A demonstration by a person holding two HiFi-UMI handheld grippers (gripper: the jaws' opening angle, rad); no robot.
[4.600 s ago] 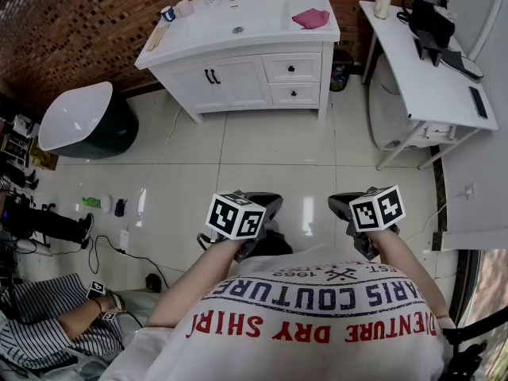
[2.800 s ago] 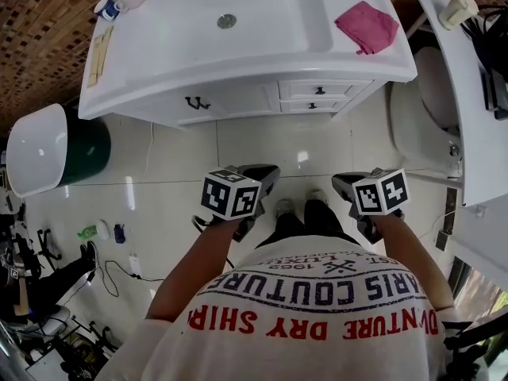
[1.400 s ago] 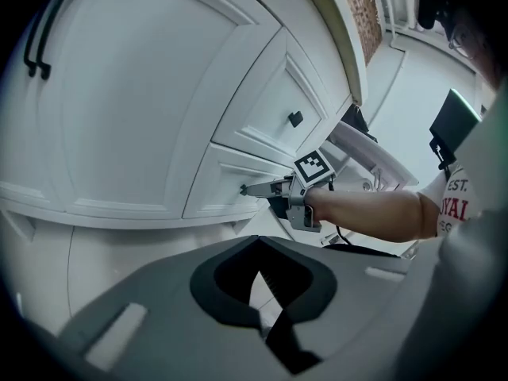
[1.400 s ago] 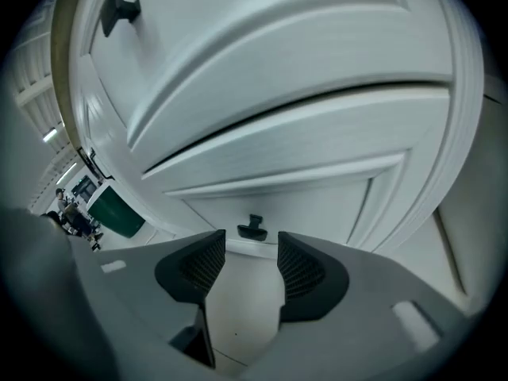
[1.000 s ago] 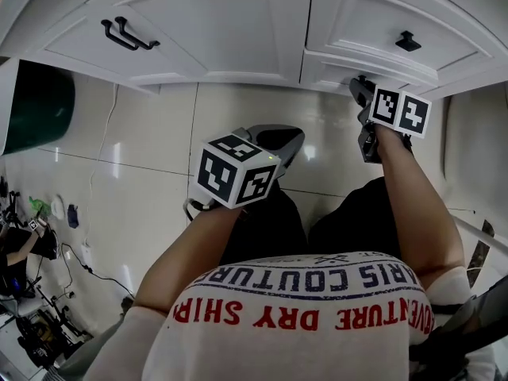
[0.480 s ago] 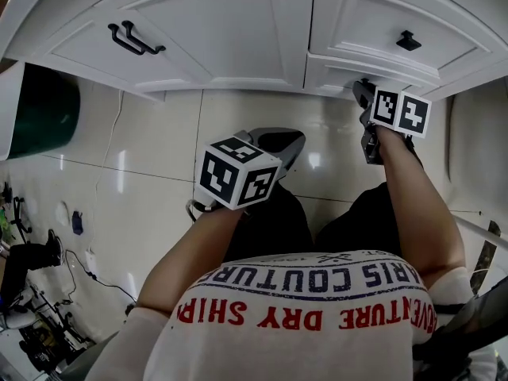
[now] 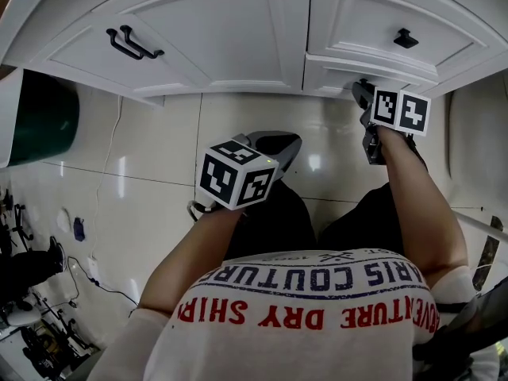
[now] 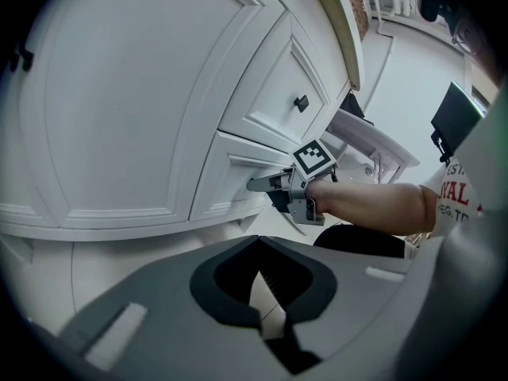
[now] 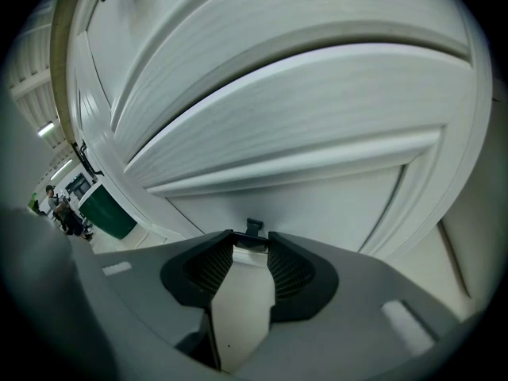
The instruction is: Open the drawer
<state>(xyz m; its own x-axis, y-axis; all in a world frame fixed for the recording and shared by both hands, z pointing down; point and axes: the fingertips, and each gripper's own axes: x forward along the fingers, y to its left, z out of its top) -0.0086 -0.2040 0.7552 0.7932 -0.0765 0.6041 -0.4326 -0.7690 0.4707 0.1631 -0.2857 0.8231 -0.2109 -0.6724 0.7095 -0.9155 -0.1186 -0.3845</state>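
The white vanity has two drawers at its right side. The upper drawer [image 7: 373, 18] carries a black knob [image 7: 406, 37]. The lower drawer [image 7: 337, 76] [image 9: 325, 189] sits beneath it. Reaching up to that lower drawer, my right gripper [image 7: 362, 87] [image 9: 251, 243] has its jaws closed on the small dark lower drawer knob [image 9: 253, 228], whose plate spans the gap between the tips. The left gripper view shows the right gripper [image 8: 258, 184] against the lower drawer front [image 8: 234, 173]. My left gripper [image 7: 286, 144] [image 8: 258, 240] hangs over the floor, shut and empty, apart from the cabinet.
Two cabinet doors with black bar handles [image 7: 132, 43] stand left of the drawers. A dark green tub [image 7: 36, 113] sits on the tiled floor at the left, with cables [image 7: 83, 268] below it. A white table [image 8: 373, 137] stands to the right of the vanity.
The view has closed in on the vanity from across the room, and my right gripper has come up to the lower drawer. Over the last second both grippers stay put.
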